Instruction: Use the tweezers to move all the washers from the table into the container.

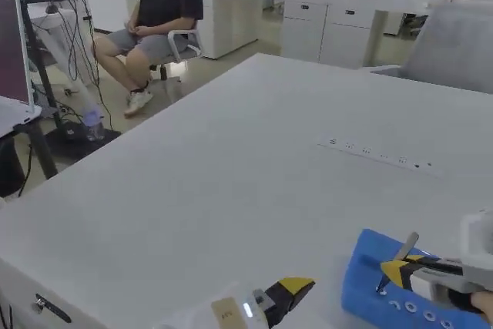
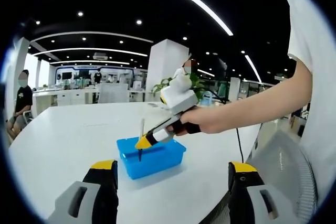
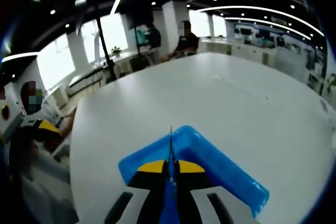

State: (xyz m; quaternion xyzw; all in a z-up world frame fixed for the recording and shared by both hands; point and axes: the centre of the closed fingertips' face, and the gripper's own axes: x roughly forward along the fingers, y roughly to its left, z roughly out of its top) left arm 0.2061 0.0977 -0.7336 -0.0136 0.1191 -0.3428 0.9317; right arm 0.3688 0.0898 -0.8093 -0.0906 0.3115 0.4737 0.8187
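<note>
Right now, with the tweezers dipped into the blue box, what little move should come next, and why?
Probably lift the tweezers straight up out of the blue container. The right tongs are shut on them, their tip is down inside, and several washers lie on its floor. Whether the tip carries one is too small to tell.

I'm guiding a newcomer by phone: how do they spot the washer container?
Start at the big white table, its near side, to the person's right. The container sits below the tweezers held in the right gripper. It is a shallow rectangular tray, bright blue against the white top.
</note>
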